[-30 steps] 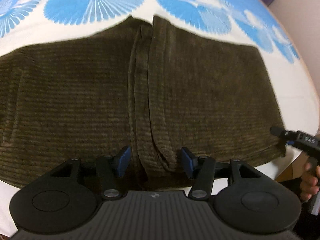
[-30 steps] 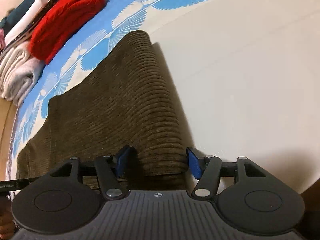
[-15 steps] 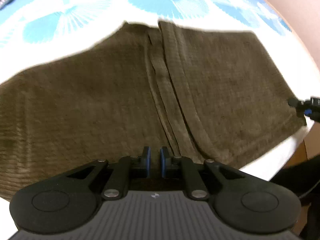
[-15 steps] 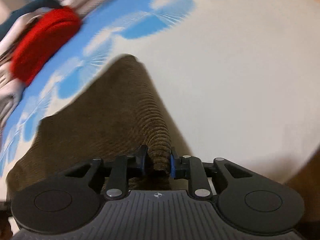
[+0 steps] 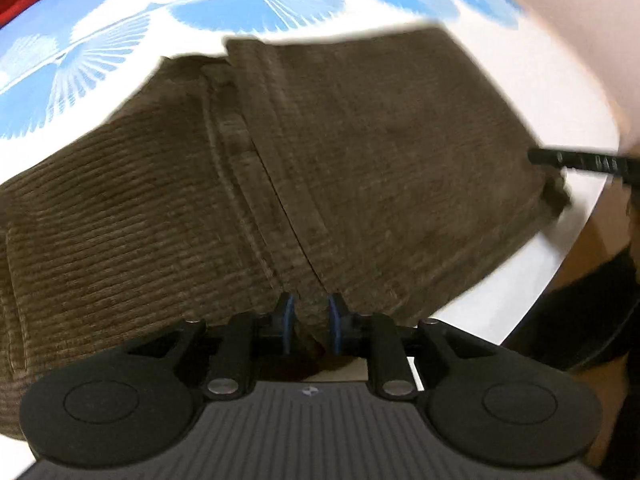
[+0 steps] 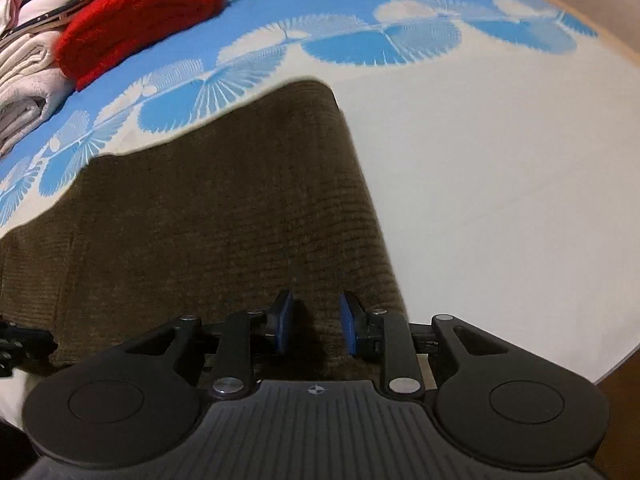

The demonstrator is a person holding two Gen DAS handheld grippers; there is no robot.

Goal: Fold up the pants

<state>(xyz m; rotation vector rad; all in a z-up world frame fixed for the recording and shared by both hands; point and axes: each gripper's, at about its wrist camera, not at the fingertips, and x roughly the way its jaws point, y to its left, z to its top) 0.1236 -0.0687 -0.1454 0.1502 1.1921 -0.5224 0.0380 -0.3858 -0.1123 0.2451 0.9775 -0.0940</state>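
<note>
Dark brown corduroy pants (image 5: 360,160) lie spread across a white and blue bedsheet (image 5: 120,64), with the centre seam running towards my left gripper (image 5: 310,320). Its jaws are opening slightly, but the near edge of the pants still fills the gap and both pads press on it. In the right wrist view the pants (image 6: 220,200) end in a folded right edge. There my right gripper (image 6: 316,324) is shut on a ridge of the near hem. The right gripper's tip (image 5: 536,158) also shows at the pants' right corner in the left wrist view.
A red knit garment (image 6: 136,12) and a stack of folded light clothes (image 6: 24,80) lie at the far left of the bed. White sheet (image 6: 500,200) stretches to the right of the pants. The bed's edge (image 5: 560,272) curves at the right, with floor beyond.
Both grippers stood open over the near edge of the pants and have closed on it. The cloth bunches up between the pads, and both views have rolled and shifted.
</note>
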